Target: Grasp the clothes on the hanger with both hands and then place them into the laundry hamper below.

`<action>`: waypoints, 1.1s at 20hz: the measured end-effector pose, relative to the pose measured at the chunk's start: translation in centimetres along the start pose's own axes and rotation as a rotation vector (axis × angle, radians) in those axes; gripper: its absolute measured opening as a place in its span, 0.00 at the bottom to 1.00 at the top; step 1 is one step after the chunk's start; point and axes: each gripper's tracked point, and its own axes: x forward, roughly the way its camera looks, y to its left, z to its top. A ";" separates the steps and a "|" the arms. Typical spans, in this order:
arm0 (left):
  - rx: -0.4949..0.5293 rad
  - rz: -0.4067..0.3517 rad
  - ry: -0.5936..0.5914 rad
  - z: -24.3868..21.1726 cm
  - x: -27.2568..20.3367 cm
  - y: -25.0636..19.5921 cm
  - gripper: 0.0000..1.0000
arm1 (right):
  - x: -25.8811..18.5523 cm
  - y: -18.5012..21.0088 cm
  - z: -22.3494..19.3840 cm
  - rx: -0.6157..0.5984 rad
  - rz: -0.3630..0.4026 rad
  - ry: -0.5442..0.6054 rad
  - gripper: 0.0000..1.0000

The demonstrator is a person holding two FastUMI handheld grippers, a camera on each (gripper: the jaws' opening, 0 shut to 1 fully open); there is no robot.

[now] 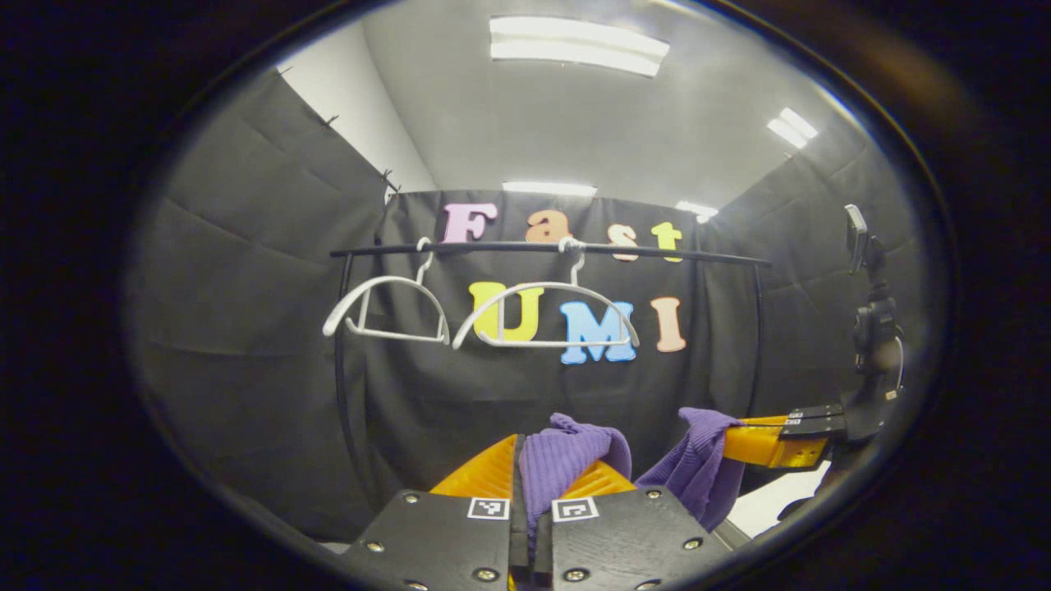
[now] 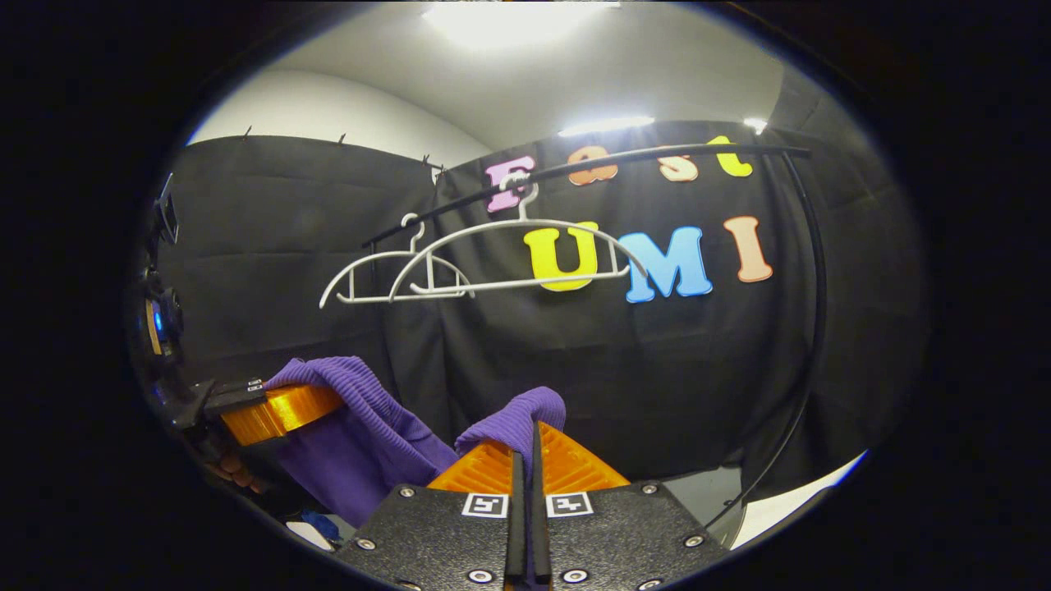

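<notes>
A purple knitted garment (image 1: 566, 460) hangs between my two grippers, below the rail and off the hangers. In the left gripper view my left gripper (image 1: 558, 461) is shut on one bunched part of it. Farther right, the right gripper (image 1: 759, 442) pinches another fold (image 1: 698, 468). In the right gripper view my right gripper (image 2: 530, 431) is shut on a purple fold (image 2: 517, 420), and the cloth sags leftward to the left gripper (image 2: 283, 410), over which it is draped. Two bare white hangers (image 1: 386, 308) (image 1: 546, 316) hang on the black rail (image 1: 550, 248).
The rail's black posts (image 2: 809, 328) curve down on both sides of the hangers (image 2: 517, 254). A hand (image 2: 230, 472) holds the left gripper from below. A pale strip of floor (image 2: 788, 501) lies at the lower right, with a grey surface (image 2: 706, 492) beside it.
</notes>
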 end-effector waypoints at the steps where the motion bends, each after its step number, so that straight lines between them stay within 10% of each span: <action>1: 0.004 -0.001 0.015 -1.4 -0.3 -0.1 0.04 | 0.0 0.0 -1.5 -0.002 0.003 0.026 0.02; 22: 0.030 -0.003 0.489 -25.2 -3.3 -0.3 0.04 | -0.7 -1.8 -24.5 -0.035 -0.068 0.500 0.04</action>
